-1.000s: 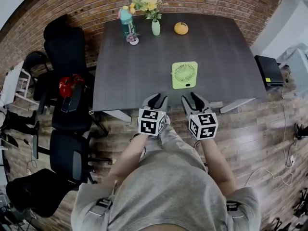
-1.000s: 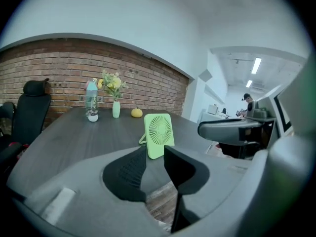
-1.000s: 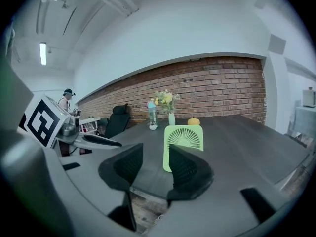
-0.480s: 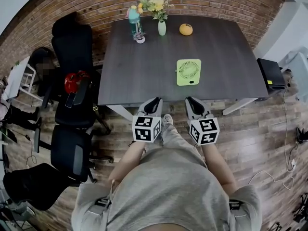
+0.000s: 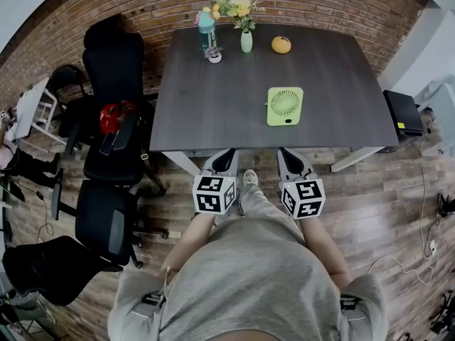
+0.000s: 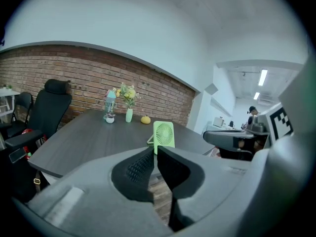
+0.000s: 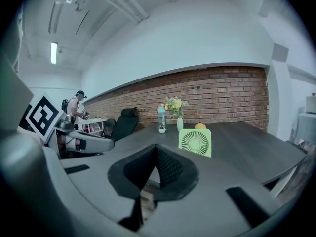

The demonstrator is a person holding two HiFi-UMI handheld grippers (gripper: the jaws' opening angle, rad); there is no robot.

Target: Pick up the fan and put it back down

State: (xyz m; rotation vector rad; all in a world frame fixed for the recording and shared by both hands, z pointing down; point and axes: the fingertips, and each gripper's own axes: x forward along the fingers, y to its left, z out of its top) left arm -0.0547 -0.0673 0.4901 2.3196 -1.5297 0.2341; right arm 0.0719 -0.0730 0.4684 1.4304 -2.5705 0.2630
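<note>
The light green square fan (image 5: 285,106) stands upright on the dark table (image 5: 213,98), right of the middle and toward the near edge. It also shows ahead in the left gripper view as the fan (image 6: 164,134) and in the right gripper view as the fan (image 7: 195,141). My left gripper (image 5: 226,155) and right gripper (image 5: 286,153) hang side by side just off the table's near edge, well short of the fan. The left gripper (image 6: 154,149) and the right gripper (image 7: 157,148) are both shut, with nothing between the pads.
At the table's far edge stand a teal bottle (image 5: 207,25), a vase of flowers (image 5: 246,41) and an orange (image 5: 281,45). Black office chairs (image 5: 114,69) line the left side, one bearing a red object (image 5: 112,116). A black box (image 5: 402,112) sits to the right.
Both grippers have drawn back from the table's near edge toward the person, and their jaws have gone from open to shut. The fan has not moved on the table.
</note>
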